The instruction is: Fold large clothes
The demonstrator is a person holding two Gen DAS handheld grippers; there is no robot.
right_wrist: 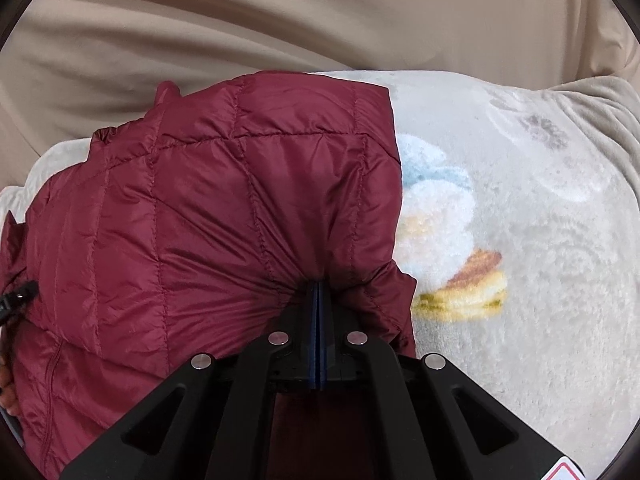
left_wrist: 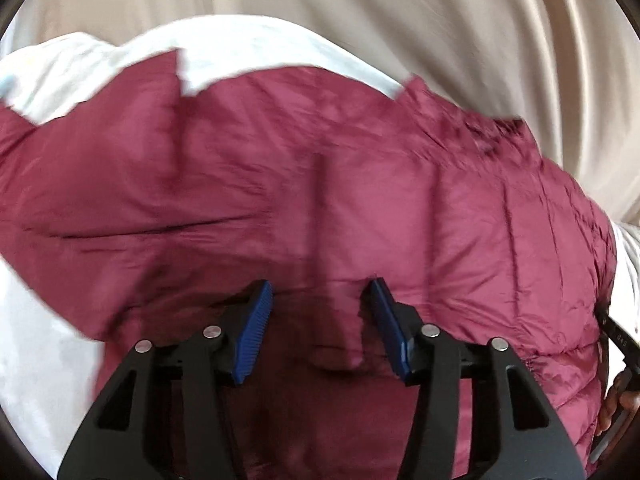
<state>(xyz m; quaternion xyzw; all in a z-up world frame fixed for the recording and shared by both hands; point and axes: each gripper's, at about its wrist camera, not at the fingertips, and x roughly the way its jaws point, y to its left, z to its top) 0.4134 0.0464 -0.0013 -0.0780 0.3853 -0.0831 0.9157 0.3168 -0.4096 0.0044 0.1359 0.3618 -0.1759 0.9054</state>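
A maroon quilted puffer jacket [left_wrist: 320, 200] lies on a white fleece blanket [left_wrist: 40, 360]. My left gripper [left_wrist: 320, 292] is open, its blue pads [left_wrist: 256, 328] spread just above the jacket's fabric, holding nothing. The view is blurred. In the right wrist view the jacket [right_wrist: 200, 220] is bunched and folded over. My right gripper [right_wrist: 319, 286] is shut on a pinch of the jacket's edge, with creases fanning out from the pads. The other gripper shows at the right edge of the left wrist view [left_wrist: 616, 360].
The blanket [right_wrist: 520, 240] bears a pale blue and yellow cartoon print [right_wrist: 448, 240] to the right of the jacket. Beige draped cloth [right_wrist: 280, 20] fills the background in both views [left_wrist: 440, 20].
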